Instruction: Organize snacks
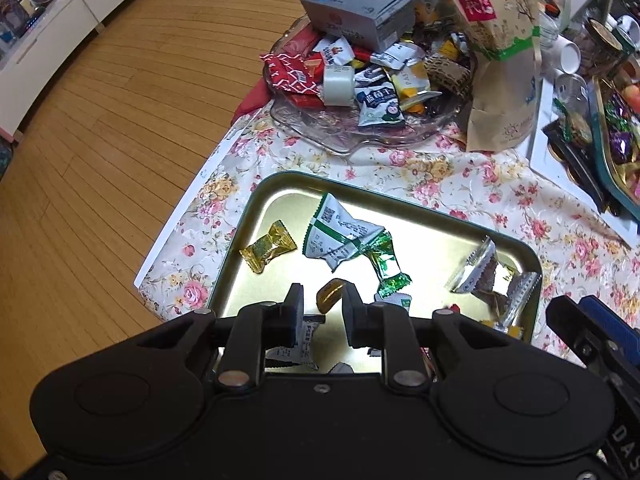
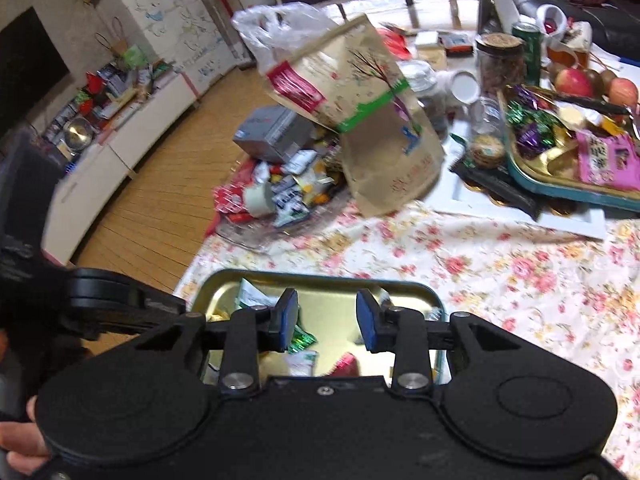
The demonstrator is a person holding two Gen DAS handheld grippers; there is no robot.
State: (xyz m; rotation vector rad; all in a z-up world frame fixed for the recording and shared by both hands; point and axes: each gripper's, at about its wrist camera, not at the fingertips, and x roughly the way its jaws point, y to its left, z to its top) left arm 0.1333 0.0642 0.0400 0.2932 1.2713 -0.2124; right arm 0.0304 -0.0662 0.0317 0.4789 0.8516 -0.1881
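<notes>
gold tin tray (image 1: 256, 200): loose wrapped candies (image 1: 344, 236), near table edge
glass dish (image 1: 320, 136): heaped snacks, grey box (image 1: 356, 8)
left gripper (image 1: 322, 300): fingers apart, empty
right gripper (image 2: 327, 318): fingers apart, empty
hidden: tray's near part behind grippers

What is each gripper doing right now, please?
Left gripper: open, holding nothing, above the gold metal tray.
Right gripper: open, holding nothing, above the same tray.
</notes>
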